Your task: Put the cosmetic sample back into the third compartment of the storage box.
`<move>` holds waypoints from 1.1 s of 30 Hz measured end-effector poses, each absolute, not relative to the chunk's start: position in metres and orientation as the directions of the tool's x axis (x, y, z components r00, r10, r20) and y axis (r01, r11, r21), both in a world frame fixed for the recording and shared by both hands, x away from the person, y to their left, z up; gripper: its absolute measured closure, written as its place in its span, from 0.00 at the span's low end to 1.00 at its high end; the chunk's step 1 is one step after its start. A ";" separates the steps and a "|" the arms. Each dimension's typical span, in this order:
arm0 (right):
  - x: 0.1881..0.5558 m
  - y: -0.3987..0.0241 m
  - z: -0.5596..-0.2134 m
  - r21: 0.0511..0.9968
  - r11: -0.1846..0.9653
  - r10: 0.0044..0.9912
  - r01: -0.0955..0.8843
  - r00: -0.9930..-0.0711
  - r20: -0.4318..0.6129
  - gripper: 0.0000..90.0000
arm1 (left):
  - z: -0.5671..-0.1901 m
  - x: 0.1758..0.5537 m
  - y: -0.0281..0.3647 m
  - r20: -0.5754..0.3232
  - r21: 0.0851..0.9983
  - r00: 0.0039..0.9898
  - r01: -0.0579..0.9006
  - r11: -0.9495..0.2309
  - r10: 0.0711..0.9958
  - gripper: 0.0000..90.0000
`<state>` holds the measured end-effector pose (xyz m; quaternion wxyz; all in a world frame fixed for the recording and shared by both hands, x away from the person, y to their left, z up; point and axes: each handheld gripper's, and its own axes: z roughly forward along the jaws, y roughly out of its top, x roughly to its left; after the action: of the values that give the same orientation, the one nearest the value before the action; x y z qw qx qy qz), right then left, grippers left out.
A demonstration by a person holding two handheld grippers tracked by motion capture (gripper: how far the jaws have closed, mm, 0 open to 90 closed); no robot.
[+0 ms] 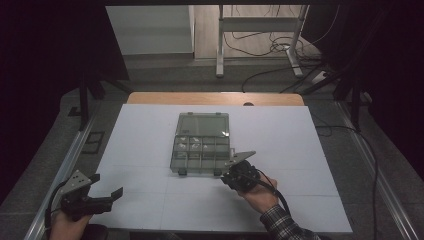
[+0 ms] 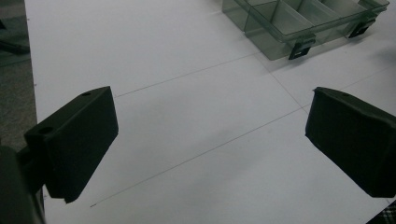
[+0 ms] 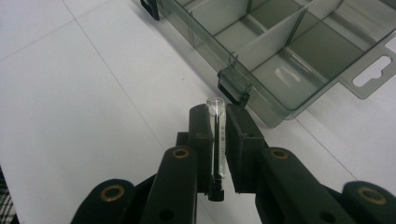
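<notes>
dim room, white-topped table (image 1: 150,150) with a wood edge (image 1: 215,98) at the far side, grey floor (image 1: 165,75) beyond, a white-legged desk frame (image 1: 260,30) with loose black cables (image 1: 260,47) under it, dark curtains (image 1: 45,60) on both sides, metal rails (image 1: 60,175) flanking the table

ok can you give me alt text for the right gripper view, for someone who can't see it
The right gripper has its two black jaws shut on a small clear vial, held lengthwise with its rounded end pointing away. Just beyond it on the white table sits an open, smoky-clear compartment box, its black latch close to the vial's tip.
</notes>
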<state>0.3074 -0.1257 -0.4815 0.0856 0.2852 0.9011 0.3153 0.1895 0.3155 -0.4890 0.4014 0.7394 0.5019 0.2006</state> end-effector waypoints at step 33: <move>0.343 -0.123 -0.466 0.715 0.541 0.601 0.443 -0.798 0.039 0.90 | -0.489 0.190 0.315 -0.106 0.790 0.413 0.587 -0.175 0.905 0.03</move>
<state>0.3431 -0.1229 -0.4657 0.1059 0.2997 0.8714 0.3737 0.1903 0.3154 -0.4892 0.3981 0.7402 0.5038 0.1996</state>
